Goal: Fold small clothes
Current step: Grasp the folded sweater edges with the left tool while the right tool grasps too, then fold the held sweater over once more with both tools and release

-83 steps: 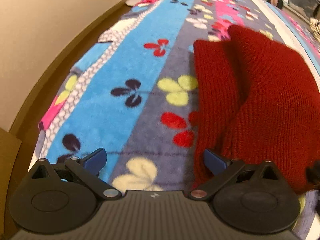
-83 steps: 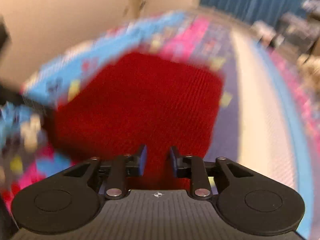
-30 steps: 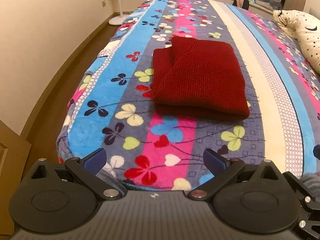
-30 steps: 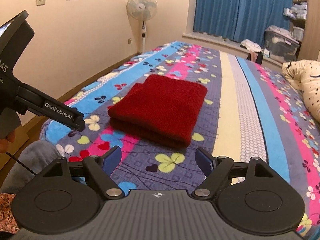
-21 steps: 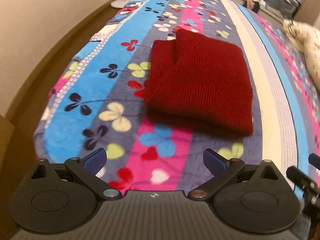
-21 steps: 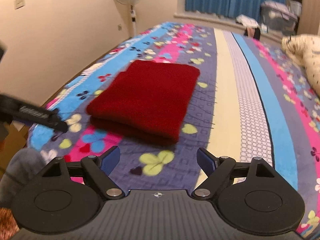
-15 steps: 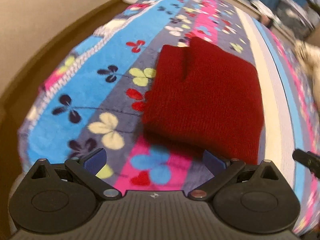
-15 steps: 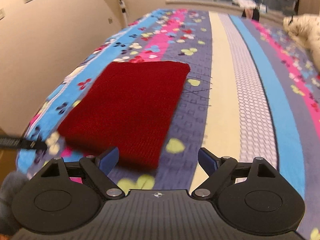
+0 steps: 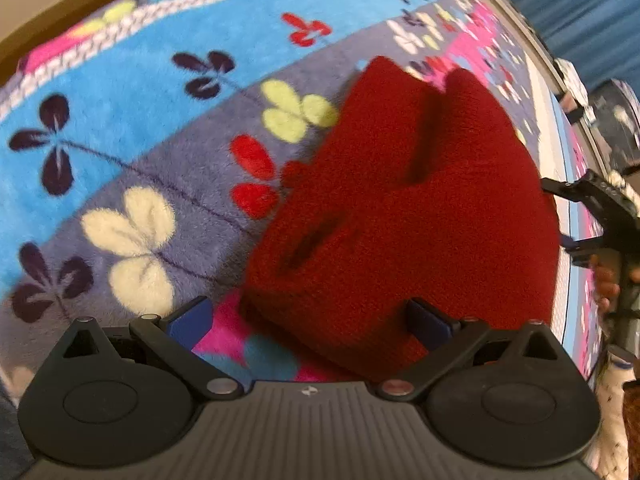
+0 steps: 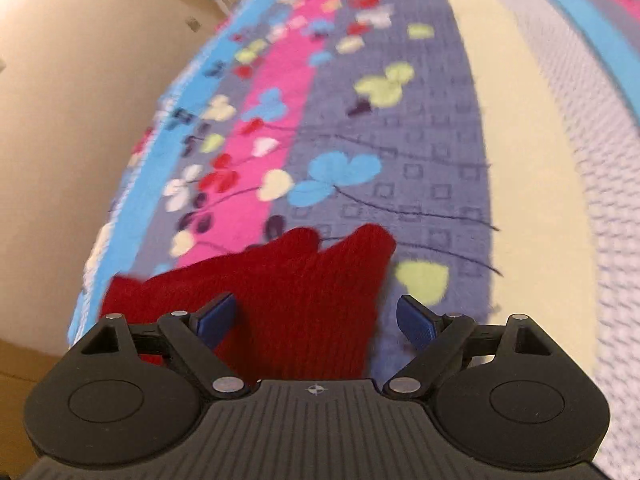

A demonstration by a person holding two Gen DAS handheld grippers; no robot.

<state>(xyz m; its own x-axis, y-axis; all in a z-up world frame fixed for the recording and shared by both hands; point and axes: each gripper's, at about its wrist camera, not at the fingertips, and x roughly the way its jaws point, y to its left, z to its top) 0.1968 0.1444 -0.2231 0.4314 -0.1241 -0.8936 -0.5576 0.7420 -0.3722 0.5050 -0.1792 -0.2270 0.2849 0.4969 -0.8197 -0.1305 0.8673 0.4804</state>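
A folded dark red knitted garment (image 9: pixel 420 208) lies on the flowered bed blanket (image 9: pixel 132 128). My left gripper (image 9: pixel 308 318) is open, low over the garment's near left corner, with its right blue pad against the knit. My right gripper (image 10: pixel 316 320) is open over the garment's right part (image 10: pixel 288 296), whose far corners poke up between its fingers. The right gripper also shows in the left wrist view (image 9: pixel 600 216), at the garment's right edge, held by a hand.
The blanket (image 10: pixel 400 160) runs on in blue, pink, grey and cream stripes. A cream wall (image 10: pixel 60 100) and the bed's left edge lie to the left. Blue curtains (image 9: pixel 568 0) and storage items stand far at the back right.
Both grippers have moved in close from a raised, pulled-back position and now hover low over the folded garment, jaws still open. The garment has not been picked up.
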